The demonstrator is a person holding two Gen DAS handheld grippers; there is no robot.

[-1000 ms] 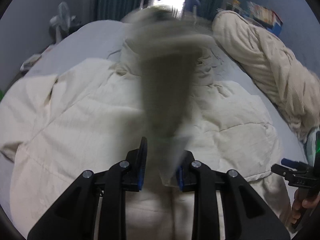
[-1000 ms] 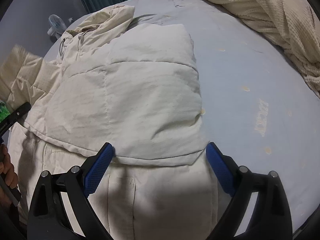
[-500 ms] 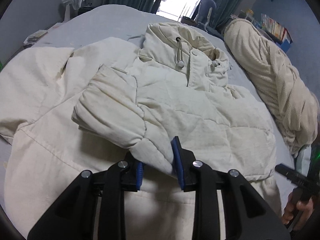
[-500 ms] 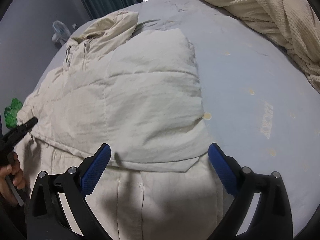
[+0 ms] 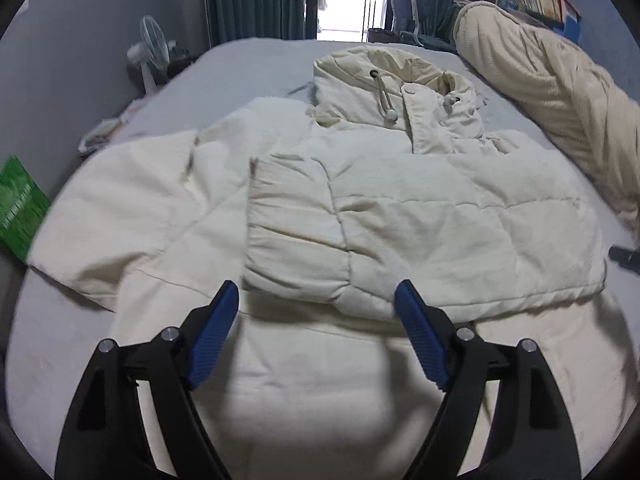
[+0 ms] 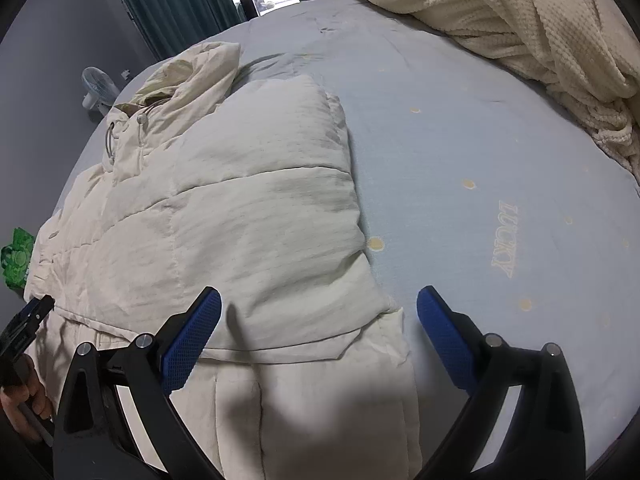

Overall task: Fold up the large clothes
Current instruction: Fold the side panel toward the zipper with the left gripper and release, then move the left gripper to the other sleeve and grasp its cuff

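Left gripper: jaws just opened wide, nothing between them, tilted down over the cream padded jacket; folded sleeve just ahead, hood beyond, fan far left.
Right gripper: jaws wide, empty, above the jacket's right edge; bedsheet lettering visible; blanket cut off at right; a hand at the frame's left edge.

The left gripper has just been opening; nothing sits between its jaws. The right gripper hangs spread wide, gripping nothing.
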